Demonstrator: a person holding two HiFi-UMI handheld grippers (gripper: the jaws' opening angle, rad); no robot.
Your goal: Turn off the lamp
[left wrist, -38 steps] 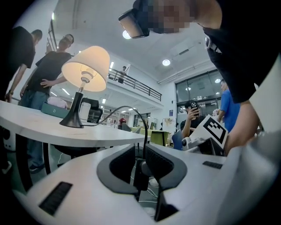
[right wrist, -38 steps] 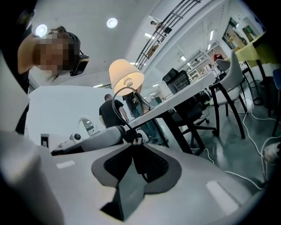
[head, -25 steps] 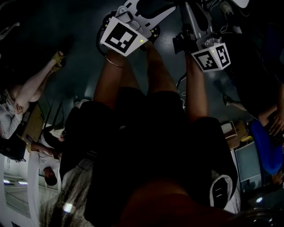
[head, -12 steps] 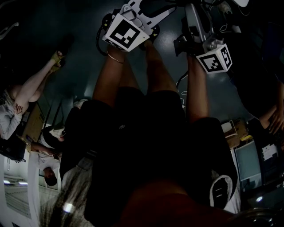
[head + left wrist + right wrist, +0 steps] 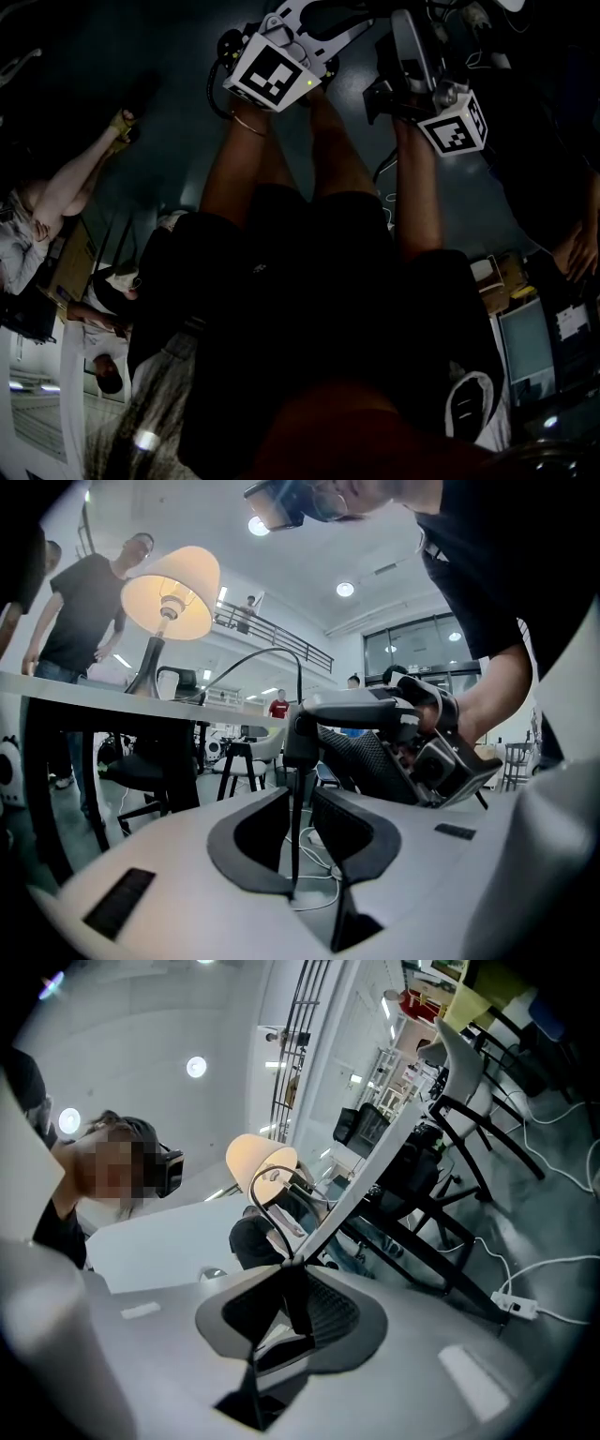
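The lamp point(image 5: 171, 592) stands lit on a table point(image 5: 56, 688) at the upper left of the left gripper view; its cream shade point(image 5: 261, 1162) also glows in the right gripper view. Its black cord point(image 5: 253, 658) arcs down to a dark inline switch point(image 5: 302, 728). My right gripper point(image 5: 281, 1321) is shut on that switch point(image 5: 292, 1299); its meshed fingers point(image 5: 361, 757) reach in from the right. Below the switch the cord point(image 5: 296, 808) hangs between the jaws of my left gripper point(image 5: 298, 855), which are shut on it. Both marker cubes point(image 5: 272, 75) point(image 5: 455, 127) show in the dark head view.
A person in black point(image 5: 80, 611) stands behind the table. Chairs point(image 5: 239, 752) and table legs point(image 5: 441, 1241) stand on the floor below. A white power strip point(image 5: 514, 1305) and loose cables point(image 5: 314, 892) lie on the floor. More people point(image 5: 56, 202) sit at the left.
In the head view the left gripper's cube has shifted slightly right and toward the top edge. The right gripper has rolled a little in place.
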